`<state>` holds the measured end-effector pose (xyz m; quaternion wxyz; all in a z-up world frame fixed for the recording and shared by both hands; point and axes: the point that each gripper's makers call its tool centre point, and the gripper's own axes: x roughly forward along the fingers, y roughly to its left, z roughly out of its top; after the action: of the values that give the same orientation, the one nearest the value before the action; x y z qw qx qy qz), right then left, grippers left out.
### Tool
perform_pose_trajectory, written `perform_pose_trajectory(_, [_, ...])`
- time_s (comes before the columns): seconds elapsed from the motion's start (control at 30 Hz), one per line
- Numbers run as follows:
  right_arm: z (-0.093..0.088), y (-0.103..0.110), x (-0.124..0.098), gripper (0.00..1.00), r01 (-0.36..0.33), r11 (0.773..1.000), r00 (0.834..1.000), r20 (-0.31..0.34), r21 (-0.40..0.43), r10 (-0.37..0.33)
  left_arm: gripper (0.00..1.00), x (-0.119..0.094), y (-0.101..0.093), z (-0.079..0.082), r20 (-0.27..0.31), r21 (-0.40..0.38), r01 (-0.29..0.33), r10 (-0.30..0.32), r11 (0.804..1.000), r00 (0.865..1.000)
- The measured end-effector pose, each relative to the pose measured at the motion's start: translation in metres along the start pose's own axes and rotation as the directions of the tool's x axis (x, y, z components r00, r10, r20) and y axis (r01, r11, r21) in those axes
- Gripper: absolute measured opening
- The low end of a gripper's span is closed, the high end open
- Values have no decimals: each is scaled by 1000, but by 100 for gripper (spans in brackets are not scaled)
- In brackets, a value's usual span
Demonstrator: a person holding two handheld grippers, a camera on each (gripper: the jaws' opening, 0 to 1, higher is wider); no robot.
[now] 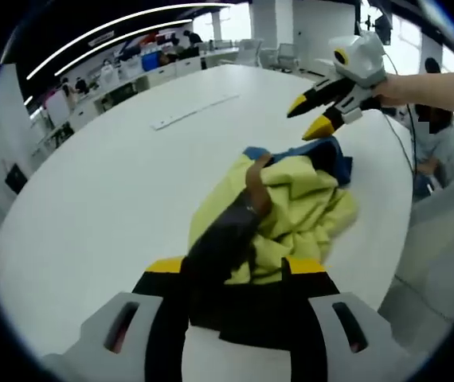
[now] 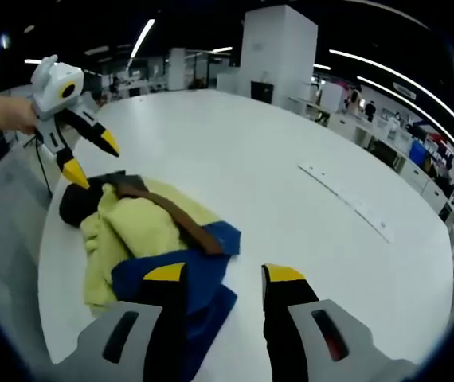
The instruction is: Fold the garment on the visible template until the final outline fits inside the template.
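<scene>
We're over a big white round table (image 1: pixel 115 183) in an open office, ceiling light strips overhead, desks and a white pillar (image 2: pixel 279 52) beyond. A pale strip (image 2: pixel 346 199) lies on the table, well ahead and to the right of our right gripper.

The garment (image 1: pixel 291 207) sits crumpled in front of our left gripper (image 1: pixel 235 267): yellow, blue and dark cloth, with a brown band across it. Dark cloth fills the gap between that gripper's yellow tips; whether it's pinched, we cannot tell.

Our right gripper (image 2: pixel 219 274) is spread wide, its left tip over the blue edge, nothing between the tips. From its view, the left gripper hangs above the garment's far end, tips apart.
</scene>
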<state>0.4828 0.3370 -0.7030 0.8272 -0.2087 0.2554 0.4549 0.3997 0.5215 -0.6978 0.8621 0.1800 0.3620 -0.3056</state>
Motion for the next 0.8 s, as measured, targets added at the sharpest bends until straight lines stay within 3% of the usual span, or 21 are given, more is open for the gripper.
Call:
perform_pose_trajectory(0.5, [-6, 3, 20, 30, -48, 995, 999, -14, -86, 47, 32, 17, -9, 16, 19, 116, 4, -7, 993, 1000])
perform_pose_trajectory(0.8, [-11, 3, 32, 27, -86, 977, 996, -36, -193, 80, 25, 24, -12, 16, 11, 161, 4, -6, 987, 1000])
